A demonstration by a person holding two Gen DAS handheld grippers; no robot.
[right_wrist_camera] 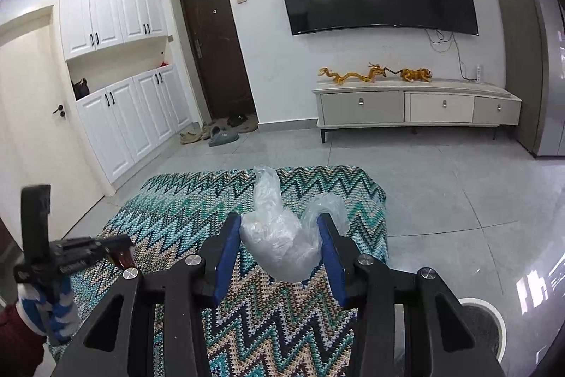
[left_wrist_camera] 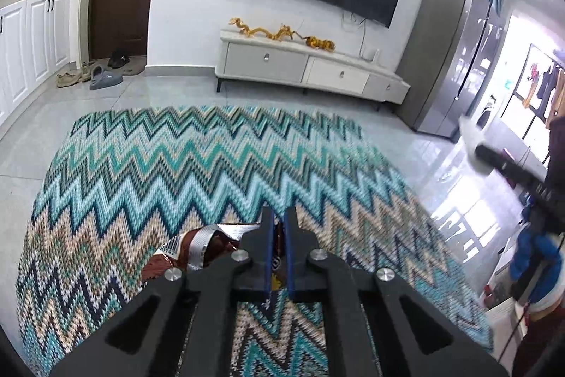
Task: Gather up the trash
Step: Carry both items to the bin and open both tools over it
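My left gripper (left_wrist_camera: 278, 218) is shut on a brown and silver snack wrapper (left_wrist_camera: 197, 244), which sticks out to the left of its fingers above the zigzag cloth (left_wrist_camera: 197, 158). It also shows at the left of the right wrist view (right_wrist_camera: 122, 251), still holding the wrapper (right_wrist_camera: 123, 257). My right gripper (right_wrist_camera: 279, 221) is shut on a crumpled clear plastic bag (right_wrist_camera: 279, 235), held between its blue pads above the zigzag cloth (right_wrist_camera: 183, 211). The right gripper shows blurred at the right edge of the left wrist view (left_wrist_camera: 494, 154).
A white-rimmed bin (right_wrist_camera: 483, 320) stands on the grey tile floor at lower right. A TV cabinet (right_wrist_camera: 416, 105) with golden dragon figures lines the far wall under a TV. Shoes (right_wrist_camera: 219, 133) lie by the dark door. A grey fridge (left_wrist_camera: 448, 59) stands at right.
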